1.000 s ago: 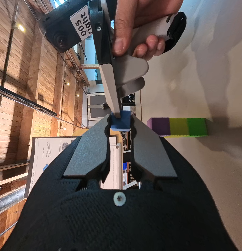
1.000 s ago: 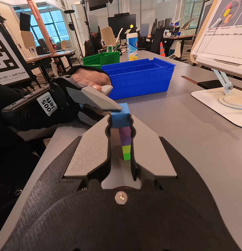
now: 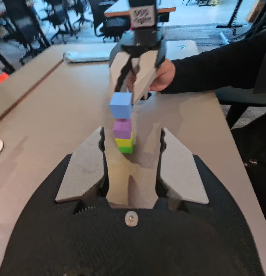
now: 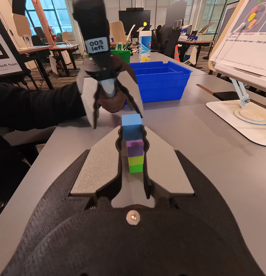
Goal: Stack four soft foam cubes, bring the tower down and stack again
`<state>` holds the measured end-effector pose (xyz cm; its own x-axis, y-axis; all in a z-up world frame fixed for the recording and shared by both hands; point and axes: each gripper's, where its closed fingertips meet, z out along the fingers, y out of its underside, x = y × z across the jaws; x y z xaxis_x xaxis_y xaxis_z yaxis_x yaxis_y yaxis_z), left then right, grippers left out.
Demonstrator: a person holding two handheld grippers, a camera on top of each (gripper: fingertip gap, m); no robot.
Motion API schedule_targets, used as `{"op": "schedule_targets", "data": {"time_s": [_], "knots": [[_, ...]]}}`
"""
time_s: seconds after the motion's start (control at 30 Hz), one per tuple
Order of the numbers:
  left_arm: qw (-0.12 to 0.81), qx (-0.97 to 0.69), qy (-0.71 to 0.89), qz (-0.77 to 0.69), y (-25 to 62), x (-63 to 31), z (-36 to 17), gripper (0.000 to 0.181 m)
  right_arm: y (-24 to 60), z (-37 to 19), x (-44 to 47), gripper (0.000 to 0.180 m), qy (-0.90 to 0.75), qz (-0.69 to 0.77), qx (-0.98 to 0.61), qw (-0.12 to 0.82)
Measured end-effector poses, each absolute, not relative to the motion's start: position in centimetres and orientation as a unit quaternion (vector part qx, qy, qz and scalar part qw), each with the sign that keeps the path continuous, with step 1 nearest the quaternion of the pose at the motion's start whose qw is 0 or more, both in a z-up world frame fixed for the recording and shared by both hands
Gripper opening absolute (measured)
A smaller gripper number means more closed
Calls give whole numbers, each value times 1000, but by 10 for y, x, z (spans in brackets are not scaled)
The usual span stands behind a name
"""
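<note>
A: What is sitting on the grey surface in the right wrist view, from the left?

B: At nine o'clock a dark sleeve is reaching in, its hand holding the left gripper. That gripper is pointing down, its jaws spread wide apart and gripping nothing; one fingertip is hanging just beside the blue cube, at its one o'clock corner.

A: And the cubes?

B: They are standing as a tower near the middle of the surface: green cube at the bottom, yellow-green cube on it, purple cube above that, blue one on top. The right gripper is closing on the blue cube, a finger pressing each side.

A: Is the blue cube resting on the purple one?

B: In the left wrist view, blue cube and purple cube are showing a thin dark gap, but the picture is blurred, so I cannot tell.

A: Anything farther right?

B: At one o'clock a blue bin is sitting on the surface, with a white canister behind it. At three o'clock a white stand is carrying a printed sheet.

A: And the left wrist view's own gripper?

B: The left gripper is standing open, the tower lying beyond its fingertips at twelve o'clock, with the right gripper coming down onto the tower from above.
</note>
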<state>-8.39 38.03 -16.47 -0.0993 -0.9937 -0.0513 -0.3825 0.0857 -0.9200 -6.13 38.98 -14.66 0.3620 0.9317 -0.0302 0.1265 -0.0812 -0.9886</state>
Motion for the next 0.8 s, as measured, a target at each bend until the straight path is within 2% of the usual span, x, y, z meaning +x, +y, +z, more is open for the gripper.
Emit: {"op": "schedule_targets", "data": {"time_s": [0.43, 0.8], "knots": [[286, -646, 632, -318, 417, -97, -246, 80, 392, -154, -65, 23, -426, 373, -637, 524], [264, -656, 636, -309, 415, -99, -254, 78, 395, -161, -68, 23, -431, 365, -638, 523]]}}
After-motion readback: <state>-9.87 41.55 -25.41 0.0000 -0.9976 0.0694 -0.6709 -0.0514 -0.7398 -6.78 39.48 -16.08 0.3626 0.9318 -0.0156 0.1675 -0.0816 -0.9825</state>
